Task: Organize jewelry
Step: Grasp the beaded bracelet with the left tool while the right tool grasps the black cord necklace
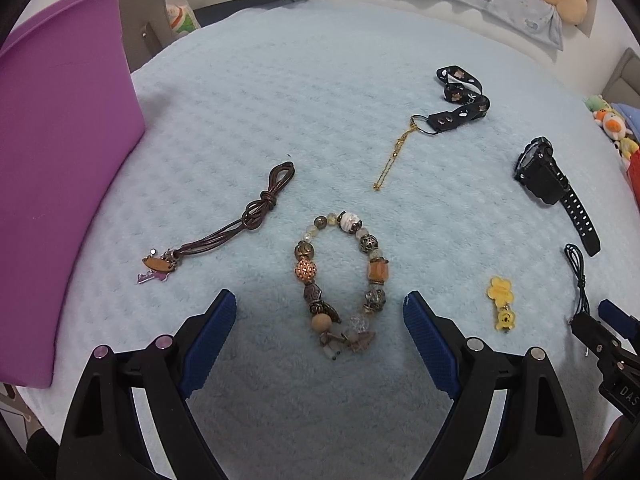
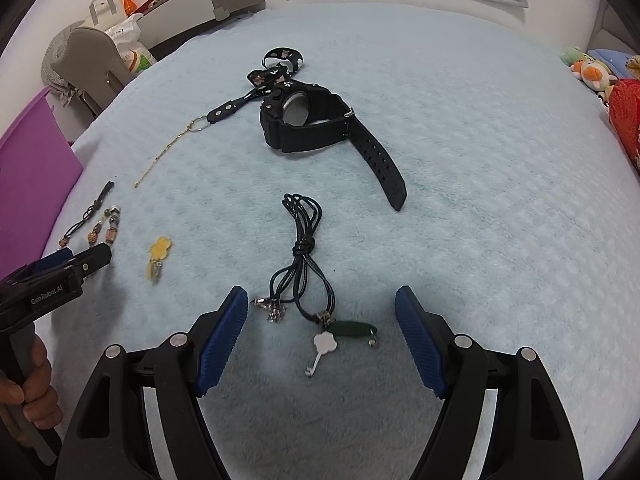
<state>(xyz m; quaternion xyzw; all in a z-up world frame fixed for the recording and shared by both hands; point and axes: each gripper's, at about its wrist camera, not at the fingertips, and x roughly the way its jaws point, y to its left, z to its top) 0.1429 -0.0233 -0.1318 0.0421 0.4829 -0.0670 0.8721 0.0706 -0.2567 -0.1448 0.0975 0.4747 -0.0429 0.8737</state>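
Observation:
My left gripper (image 1: 320,312) is open above a beaded bracelet (image 1: 340,280) that lies on the pale blue blanket (image 1: 280,100), its lower end between my fingertips and untouched. A brown cord necklace (image 1: 240,220) lies to its left, a gold chain (image 1: 394,156) beyond it. My right gripper (image 2: 322,308) is open over a dark cord necklace (image 2: 304,248) with a green pendant (image 2: 352,328) and a white key charm (image 2: 320,350). A black watch (image 2: 316,124) lies farther off. A yellow charm (image 2: 158,258) sits between the two grippers.
A purple bin (image 1: 60,160) stands at the left edge of the blanket. A black patterned strap (image 1: 460,100) lies at the far side by the gold chain. Plush toys (image 2: 592,68) and a red item sit at the right edge. A hand (image 2: 28,392) holds the left gripper's handle.

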